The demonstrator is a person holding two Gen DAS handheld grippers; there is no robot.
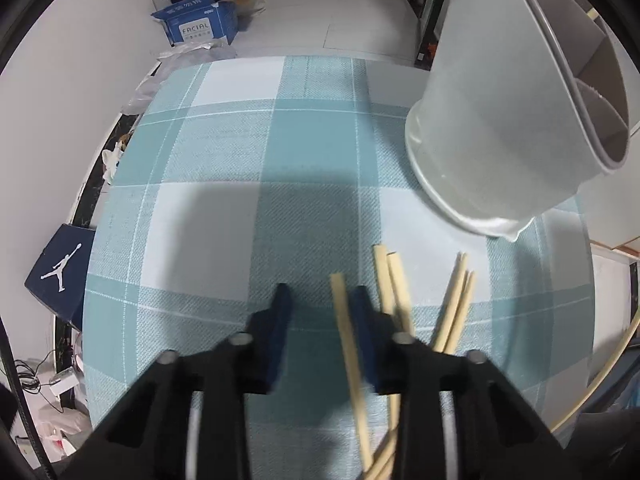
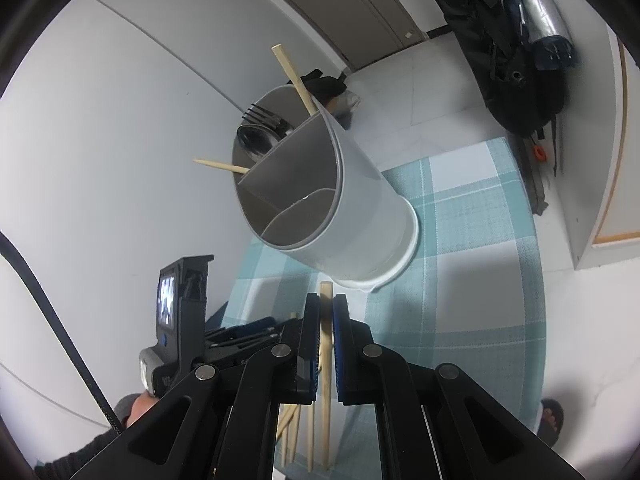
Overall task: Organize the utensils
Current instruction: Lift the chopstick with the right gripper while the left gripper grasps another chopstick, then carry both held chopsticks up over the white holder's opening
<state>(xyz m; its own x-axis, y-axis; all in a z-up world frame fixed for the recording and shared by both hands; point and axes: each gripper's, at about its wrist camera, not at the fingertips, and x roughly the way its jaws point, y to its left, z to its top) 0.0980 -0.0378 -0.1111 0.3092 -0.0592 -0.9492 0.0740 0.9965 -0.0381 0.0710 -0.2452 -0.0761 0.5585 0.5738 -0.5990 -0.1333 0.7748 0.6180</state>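
Note:
A grey utensil holder with three compartments stands on the checked tablecloth; it also shows in the left wrist view. It holds a fork, a spoon and two chopsticks. My right gripper is shut on a wooden chopstick, just in front of the holder's base. My left gripper is open low over the cloth, with loose chopsticks lying beside and under its right finger. One chopstick lies between the fingers.
The teal checked tablecloth covers the table. A blue tissue box and a dark shoe box sit on the floor to the left. A black bag hangs at the right. The other handset shows left.

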